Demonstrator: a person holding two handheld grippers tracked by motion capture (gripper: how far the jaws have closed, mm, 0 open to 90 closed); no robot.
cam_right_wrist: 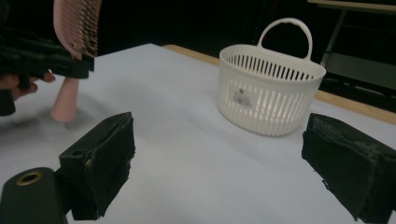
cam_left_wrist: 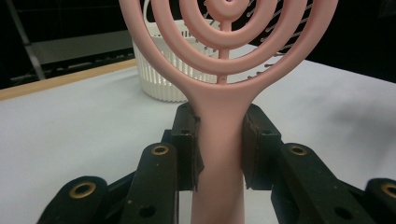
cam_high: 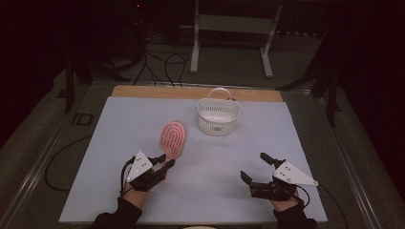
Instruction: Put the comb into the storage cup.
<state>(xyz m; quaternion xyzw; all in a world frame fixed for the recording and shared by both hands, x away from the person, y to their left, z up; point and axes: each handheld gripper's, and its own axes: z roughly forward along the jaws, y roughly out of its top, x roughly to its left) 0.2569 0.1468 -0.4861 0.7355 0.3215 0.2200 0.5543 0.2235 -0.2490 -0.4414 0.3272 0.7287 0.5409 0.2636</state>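
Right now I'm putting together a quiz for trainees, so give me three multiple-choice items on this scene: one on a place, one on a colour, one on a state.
1. Where does the white basket stand?
A. On the far part of the table, beyond the brush
B. On the floor
C. In the person's lap

2. What colour is the hairbrush?
A. Blue
B. Pink
C. Green

3. How are the two tools?
A. Both shut on the brush
B. Both open
C. The left tool is shut on the brush handle, the right tool is open and holds nothing

Answers: 1 A, the high view shows the basket near the far edge. 2 B, the brush is pink in each view. 3 C, the left gripper view shows pads pressing the handle, and the right gripper view shows a bare gap.
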